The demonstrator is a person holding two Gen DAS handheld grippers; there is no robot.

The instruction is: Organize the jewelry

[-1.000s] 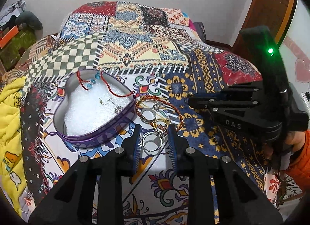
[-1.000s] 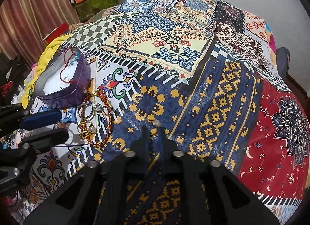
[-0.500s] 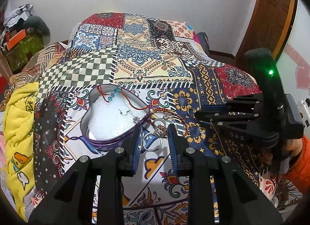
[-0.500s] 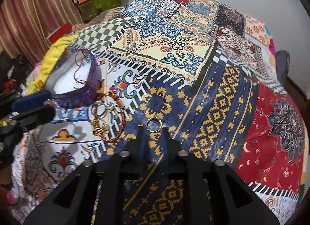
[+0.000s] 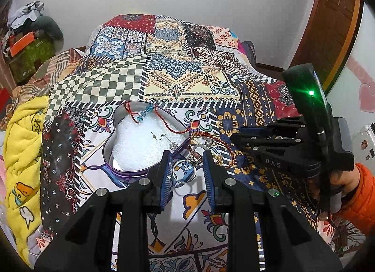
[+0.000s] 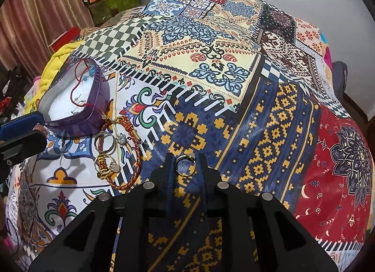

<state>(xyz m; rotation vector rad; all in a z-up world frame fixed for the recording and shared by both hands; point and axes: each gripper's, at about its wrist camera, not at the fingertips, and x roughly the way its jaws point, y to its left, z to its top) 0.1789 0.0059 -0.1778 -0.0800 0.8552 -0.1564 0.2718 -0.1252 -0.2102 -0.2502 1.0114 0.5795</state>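
Note:
A purple heart-shaped tin (image 5: pixel 131 174) (image 6: pixel 77 124) lined with white foam holds a red cord bracelet (image 5: pixel 140 117) with blue beads and a small earring. My left gripper (image 5: pixel 187 171) hovers just right of the tin, shut on a silver ring (image 5: pixel 184 174) with an ornate top. Loose rings (image 6: pixel 105 142), a gold cluster (image 6: pixel 105 166) and a braided red-gold bracelet (image 6: pixel 132 159) lie on the quilt beside the tin. My right gripper (image 6: pixel 186 166) is open, low over a navy patch, with a gold ring (image 6: pixel 185 173) lying between its tips.
The patchwork quilt (image 6: pixel 211 61) covers a bed that falls away on all sides. A yellow blanket (image 5: pixel 21 154) bunches at the left edge. A hand in an orange sleeve (image 5: pixel 361 192) holds the right gripper. Boxes and clutter (image 5: pixel 23 44) stand by the far left wall.
My left gripper has risen and pulled back with the silver ring between its fingers. The right gripper's fingers have parted, and the gold ring now shows flat between them.

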